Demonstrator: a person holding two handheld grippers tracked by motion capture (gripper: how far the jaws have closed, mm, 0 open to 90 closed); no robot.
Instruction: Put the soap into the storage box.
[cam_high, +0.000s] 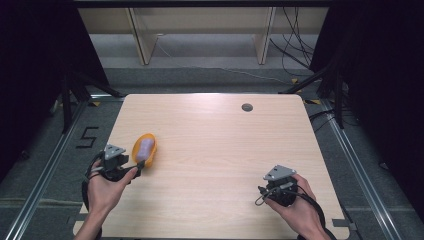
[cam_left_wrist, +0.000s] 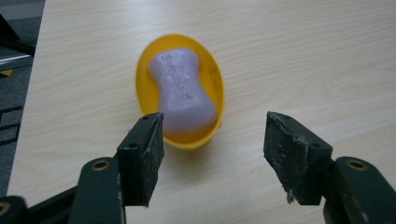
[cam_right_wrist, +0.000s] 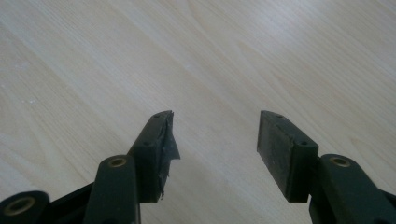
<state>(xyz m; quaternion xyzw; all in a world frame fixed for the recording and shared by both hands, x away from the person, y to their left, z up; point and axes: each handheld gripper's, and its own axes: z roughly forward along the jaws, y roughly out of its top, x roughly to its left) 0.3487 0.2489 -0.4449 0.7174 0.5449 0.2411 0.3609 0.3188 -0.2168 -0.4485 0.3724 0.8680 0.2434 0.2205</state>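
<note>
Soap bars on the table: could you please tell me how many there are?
1. The purple soap bar lies in the yellow dish near the table's left edge, just ahead of the open left gripper.

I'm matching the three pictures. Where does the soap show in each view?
High view: soap at left, in the yellow dish, beside the left gripper.
Left gripper view: upper centre, just past the open jaws.
Right gripper view: not in it.
Shared landmark: wooden table.
</note>
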